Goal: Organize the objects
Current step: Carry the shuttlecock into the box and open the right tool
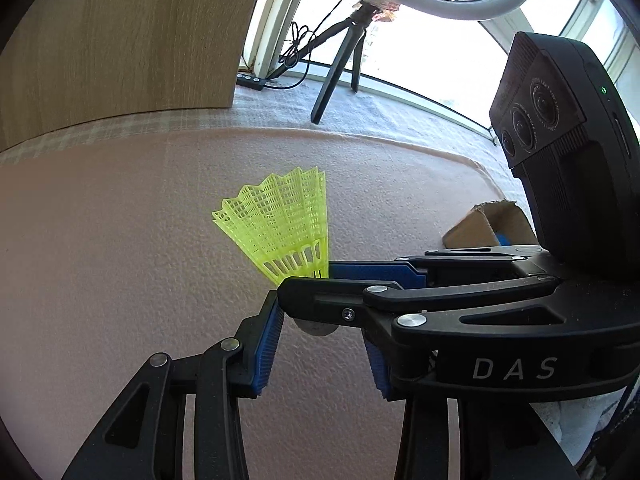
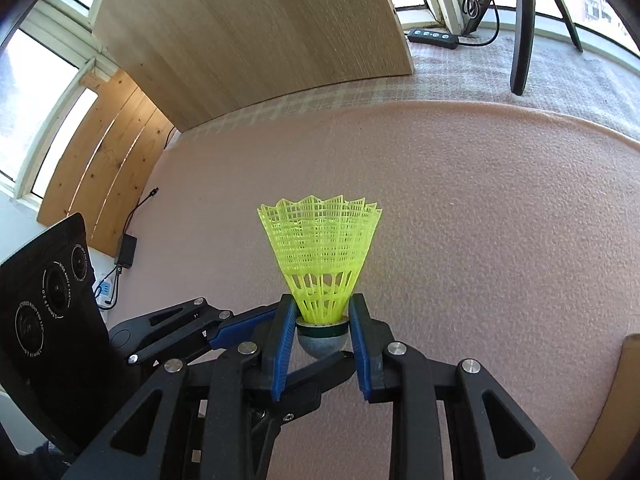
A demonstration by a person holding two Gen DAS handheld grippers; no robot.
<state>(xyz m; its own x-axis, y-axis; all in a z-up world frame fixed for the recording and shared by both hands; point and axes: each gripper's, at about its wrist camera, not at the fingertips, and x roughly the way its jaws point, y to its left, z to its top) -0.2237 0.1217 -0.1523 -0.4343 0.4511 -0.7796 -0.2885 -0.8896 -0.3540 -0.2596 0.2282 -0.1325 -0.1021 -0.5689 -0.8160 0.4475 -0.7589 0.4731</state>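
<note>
Our right gripper (image 2: 322,336) is clamped on the cork base of the yellow shuttlecock (image 2: 320,256), whose long axis runs straight ahead along the fingers, skirt outward, above the pink mat (image 2: 480,208). Our left gripper (image 1: 320,344) stands spread just beneath, crossing under the cork, nothing held; the cardboard box (image 1: 486,226) lies right of it.

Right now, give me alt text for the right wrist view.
The right gripper is shut on a neon-yellow shuttlecock at its cork base, skirt pointing away, above a pink mat. The left gripper reaches in from the left.
</note>
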